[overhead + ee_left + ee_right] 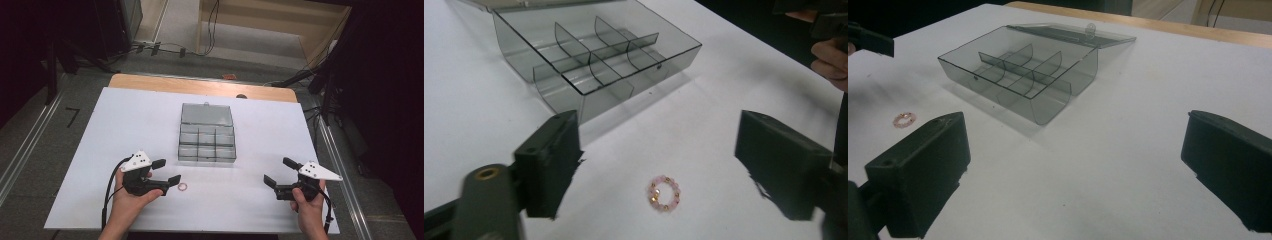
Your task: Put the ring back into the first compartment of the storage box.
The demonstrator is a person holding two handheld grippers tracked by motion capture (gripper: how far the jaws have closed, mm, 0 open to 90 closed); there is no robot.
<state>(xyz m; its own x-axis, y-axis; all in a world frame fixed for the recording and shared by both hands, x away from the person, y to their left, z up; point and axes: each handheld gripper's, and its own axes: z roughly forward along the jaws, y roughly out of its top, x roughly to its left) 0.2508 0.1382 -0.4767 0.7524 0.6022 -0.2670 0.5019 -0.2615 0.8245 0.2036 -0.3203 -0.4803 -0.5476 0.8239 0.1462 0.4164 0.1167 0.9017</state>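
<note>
Between the parted fingers (554,165) of the left gripper (659,170) a small pink bead ring (664,194) lies flat on the white table (469,120), touched by neither finger. Just beyond it stands a clear grey compartment box (594,60) with its lid swung back. Well apart on the person's other side, the right gripper (281,176) hovers over bare table, its fingers (923,170) spread wide and gripping nothing.
</note>
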